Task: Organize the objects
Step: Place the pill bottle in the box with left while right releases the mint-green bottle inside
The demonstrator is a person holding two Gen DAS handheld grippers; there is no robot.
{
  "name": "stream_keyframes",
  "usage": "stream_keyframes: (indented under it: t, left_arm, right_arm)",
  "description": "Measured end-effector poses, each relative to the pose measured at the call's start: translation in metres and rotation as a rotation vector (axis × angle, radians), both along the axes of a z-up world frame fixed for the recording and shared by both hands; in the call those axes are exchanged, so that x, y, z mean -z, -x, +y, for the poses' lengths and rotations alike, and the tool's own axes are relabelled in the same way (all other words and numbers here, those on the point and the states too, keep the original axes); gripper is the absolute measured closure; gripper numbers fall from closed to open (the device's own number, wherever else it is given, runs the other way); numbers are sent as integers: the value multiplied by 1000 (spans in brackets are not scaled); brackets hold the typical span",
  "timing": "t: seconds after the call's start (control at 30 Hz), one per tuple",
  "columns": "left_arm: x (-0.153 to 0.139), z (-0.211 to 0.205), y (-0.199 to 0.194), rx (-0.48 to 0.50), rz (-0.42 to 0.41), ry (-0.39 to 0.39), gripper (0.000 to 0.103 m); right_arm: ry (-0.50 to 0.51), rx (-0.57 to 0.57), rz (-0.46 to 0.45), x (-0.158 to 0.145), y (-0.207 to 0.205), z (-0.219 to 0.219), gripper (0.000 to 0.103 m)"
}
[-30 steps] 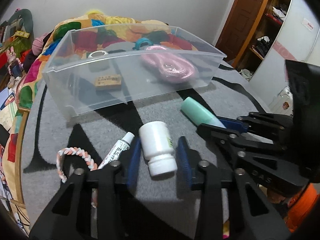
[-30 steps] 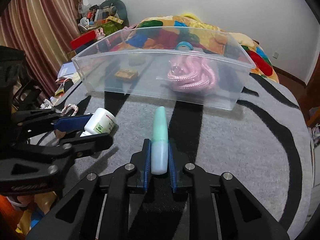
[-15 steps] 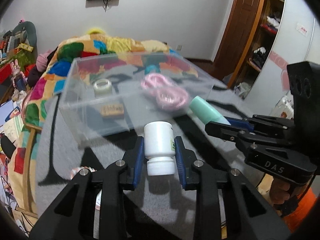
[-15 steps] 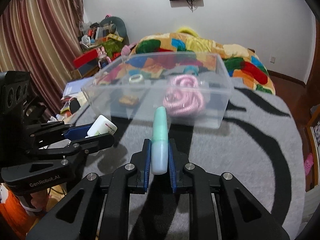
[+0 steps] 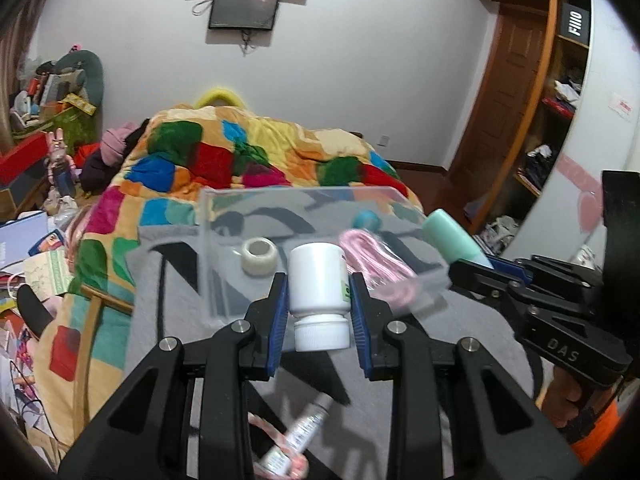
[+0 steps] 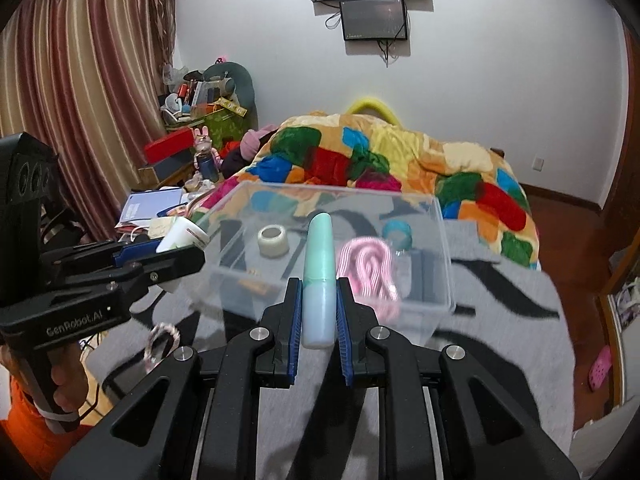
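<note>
Clutter of books and boxes fills the far left of the left wrist view, and a patchwork quilt spreads across the middle behind a clear plastic bin. Inside the bin, from left to right, lie a roll of tape, a pink coiled cord and a blue ring. At lower centre the left gripper is clamped on a white pill bottle, cap toward the camera, held above the grey striped rug. Below it, at the bottom edge, a small white tube lies on the rug across a braided ring. At right centre the right gripper pinches a mint-green tube between its blue pads, pointing toward the bin.
</note>
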State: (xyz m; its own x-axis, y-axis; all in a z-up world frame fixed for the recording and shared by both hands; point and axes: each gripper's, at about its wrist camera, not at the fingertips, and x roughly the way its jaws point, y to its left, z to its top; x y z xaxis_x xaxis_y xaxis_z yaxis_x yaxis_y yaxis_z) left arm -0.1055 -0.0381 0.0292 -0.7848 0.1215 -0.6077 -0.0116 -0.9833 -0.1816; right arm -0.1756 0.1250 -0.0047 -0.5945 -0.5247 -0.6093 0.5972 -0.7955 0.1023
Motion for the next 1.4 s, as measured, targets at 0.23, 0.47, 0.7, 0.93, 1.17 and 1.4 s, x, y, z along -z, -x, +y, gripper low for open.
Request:
stream_keyframes:
  t: [0.23, 0.47, 0.7, 0.93, 1.17, 1.4]
  left_arm:
    - [8, -9, 25, -35, -34, 19, 73]
    - [32, -16, 53, -40, -112, 32, 73]
    - [40, -14, 56, -28, -132, 48, 73]
    - [37, -13, 50, -14, -135, 38, 66]
    - [23, -12, 27, -28, -87, 64, 45]
    - [18, -13, -6, -23, -65, 87, 41]
  right_arm:
    - [18, -18, -44, 6, 31, -19, 88]
    - [-8, -33, -116, 27, 60, -40, 88]
    - [-68, -51, -134, 42, 64, -53, 88]
    - [-72, -50, -128, 37, 56, -47, 81]
    - [-75, -61, -71, 24, 31, -38, 69]
    - [-75, -114, -46, 22, -4, -33, 63]
